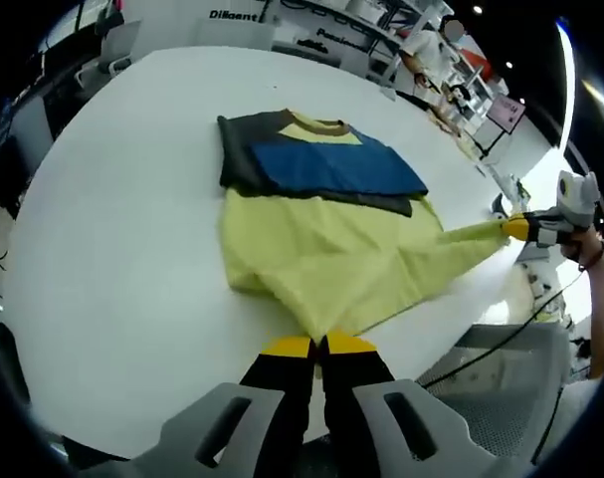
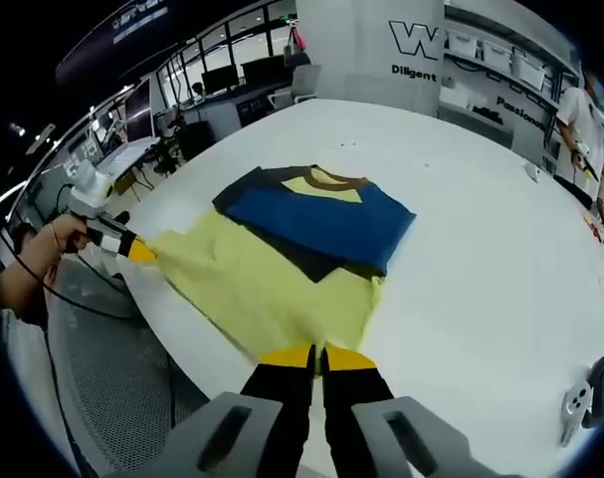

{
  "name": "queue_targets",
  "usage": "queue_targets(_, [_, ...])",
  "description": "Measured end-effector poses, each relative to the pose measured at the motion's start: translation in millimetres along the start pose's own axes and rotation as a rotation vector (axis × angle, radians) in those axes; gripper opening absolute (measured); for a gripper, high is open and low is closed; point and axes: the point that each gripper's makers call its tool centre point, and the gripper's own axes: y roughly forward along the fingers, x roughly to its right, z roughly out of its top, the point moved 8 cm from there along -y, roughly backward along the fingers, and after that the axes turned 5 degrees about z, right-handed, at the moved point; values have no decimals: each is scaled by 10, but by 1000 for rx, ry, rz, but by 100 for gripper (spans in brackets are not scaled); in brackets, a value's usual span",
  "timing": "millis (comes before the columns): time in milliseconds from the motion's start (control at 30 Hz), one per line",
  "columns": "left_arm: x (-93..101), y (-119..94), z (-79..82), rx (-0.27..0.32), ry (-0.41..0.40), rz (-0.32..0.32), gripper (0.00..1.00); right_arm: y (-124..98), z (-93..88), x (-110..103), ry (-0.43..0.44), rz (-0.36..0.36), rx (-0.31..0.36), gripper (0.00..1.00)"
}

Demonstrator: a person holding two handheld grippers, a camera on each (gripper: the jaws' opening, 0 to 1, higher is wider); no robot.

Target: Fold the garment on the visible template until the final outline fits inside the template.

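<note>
In the left gripper view, our left gripper (image 1: pixel 318 346) has its yellow-tipped jaws pinched together on the near hem of the shirt (image 1: pixel 321 249), which lies on the white table (image 1: pixel 112 249) close to its near edge. The shirt runs lengthwise straight away from the jaws, hem nearest, brown collar farthest. Its upper part is already covered by dark blue folded panels, perhaps the template, though we cannot tell. Off to the right, at the table's edge, the right gripper (image 1: pixel 515 228) pulls a hem corner out into a taut point, with a hand (image 1: pixel 590 244) behind it.

In the right gripper view, our right gripper (image 2: pixel 319 357) is closed on the yellow hem at the near edge of the table (image 2: pixel 481 229), and the shirt (image 2: pixel 282 269) again stretches away toward its collar. To the left, the left gripper (image 2: pixel 137 249) holds the other hem corner just past the table's edge, a hand (image 2: pixel 58 234) gripping its handle.

We judge that the lower half comes next: both grippers hold the hem, equally near it, so carrying it forward along the shirt's length toward the collar should shorten the outline.
</note>
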Motion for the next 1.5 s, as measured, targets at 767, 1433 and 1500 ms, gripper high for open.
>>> queue_targets(767, [49, -387, 724, 195, 15, 61, 6, -107, 347, 242, 93, -58, 209, 0])
queue_targets(1433, [-156, -284, 1281, 238, -45, 115, 6, 118, 882, 502, 77, -35, 244, 0])
queue_targets(1500, [-180, -264, 1346, 243, -49, 126, 6, 143, 956, 542, 80, -41, 254, 0])
